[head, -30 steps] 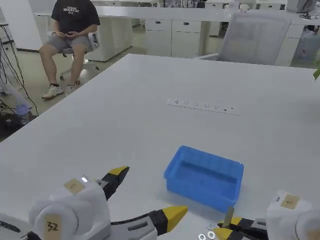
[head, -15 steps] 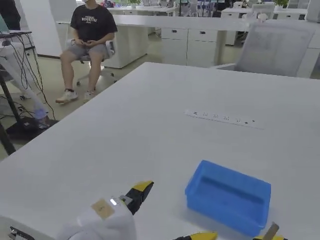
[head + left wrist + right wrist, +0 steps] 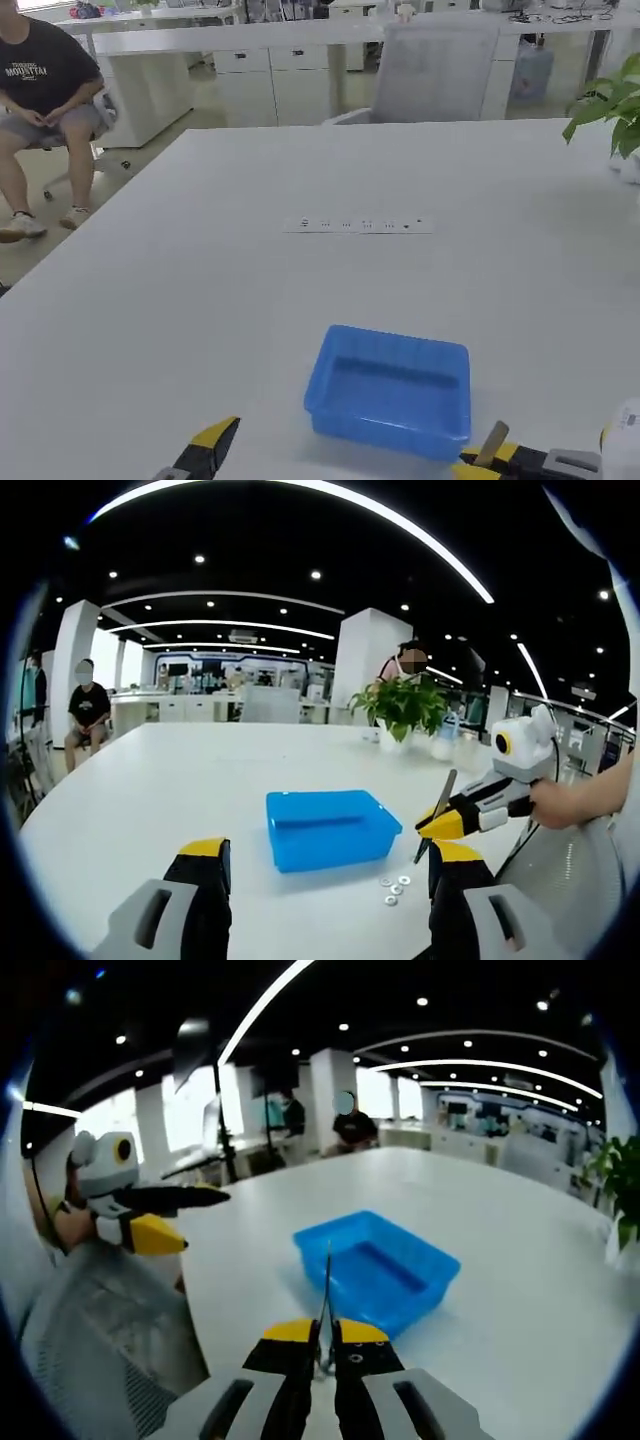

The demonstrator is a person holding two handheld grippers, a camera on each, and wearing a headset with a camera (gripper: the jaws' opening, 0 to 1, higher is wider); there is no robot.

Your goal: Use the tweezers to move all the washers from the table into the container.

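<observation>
White desks [image 3: 150, 42], grey chair [image 3: 432, 70], potted plant [image 3: 612, 105]

The container [image 3: 386, 424] looks smooth plastic, washers [image 3: 395, 888] shiny metal, table [image 3: 200, 300] matt.

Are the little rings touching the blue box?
Apart. In the left gripper view, a strip of bare table separates the washers from the blue box.

An open-plan office: rows of white desks [image 3: 300, 45], office chair [image 3: 430, 70], ceiling downlights [image 3: 316, 575].
</observation>
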